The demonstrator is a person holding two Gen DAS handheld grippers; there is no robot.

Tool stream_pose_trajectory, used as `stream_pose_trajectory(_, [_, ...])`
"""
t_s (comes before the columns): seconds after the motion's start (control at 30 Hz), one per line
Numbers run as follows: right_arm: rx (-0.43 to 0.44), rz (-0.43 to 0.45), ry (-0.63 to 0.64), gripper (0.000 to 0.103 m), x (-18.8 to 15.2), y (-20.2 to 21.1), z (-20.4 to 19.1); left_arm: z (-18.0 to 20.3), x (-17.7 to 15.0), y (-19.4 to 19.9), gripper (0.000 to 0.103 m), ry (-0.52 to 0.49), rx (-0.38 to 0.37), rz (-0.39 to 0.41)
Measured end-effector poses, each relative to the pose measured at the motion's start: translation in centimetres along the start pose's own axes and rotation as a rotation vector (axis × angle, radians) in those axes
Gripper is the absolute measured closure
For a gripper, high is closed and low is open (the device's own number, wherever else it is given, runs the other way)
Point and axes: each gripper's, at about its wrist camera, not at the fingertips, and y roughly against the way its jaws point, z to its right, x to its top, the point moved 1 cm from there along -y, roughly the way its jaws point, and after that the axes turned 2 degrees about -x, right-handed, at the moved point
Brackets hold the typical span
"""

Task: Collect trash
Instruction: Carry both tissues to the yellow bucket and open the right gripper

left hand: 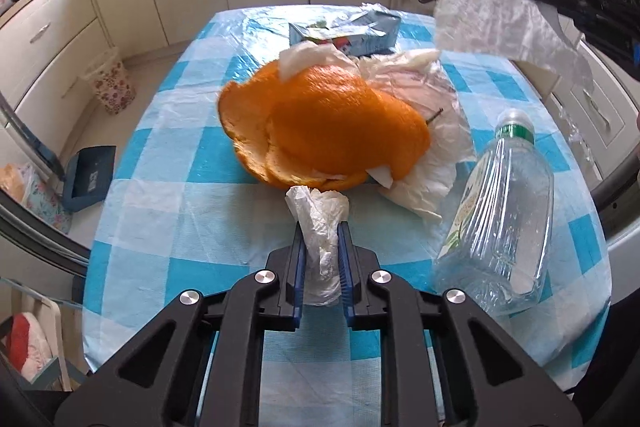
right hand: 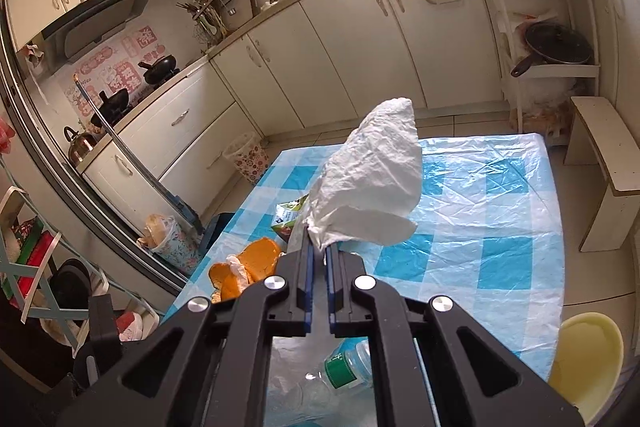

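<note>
We see a thin white plastic bag [left hand: 404, 131] spread flat on the blue-and-white checked desk [left hand: 168, 163], carrying a pile of orange peel [left hand: 332, 135]. Our left claw [left hand: 322, 247] sits low, clamped on the bag's twisted edge just before the peel. Our right claw [right hand: 319, 251], raised above the desk, pinches another part of white plastic [right hand: 372, 179]. A clear plastic bottle with a green cap [left hand: 500, 219] lies beside the left claw.
</note>
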Motion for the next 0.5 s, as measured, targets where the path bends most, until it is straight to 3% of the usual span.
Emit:
stream_pose_trajectory(0.27, [-0.031,0.022,-0.02,0.097,-0.4,1.7,1.6,1.4,1.1,4.6,0.089,-0.023,-0.029,0.183])
stream_pose_trajectory(0.5, [-0.114,0.1,-0.084,0.094,-0.8,6.7,5.7,5.6,2.2,7.2,0.089,-0.096,-0.097,0.255])
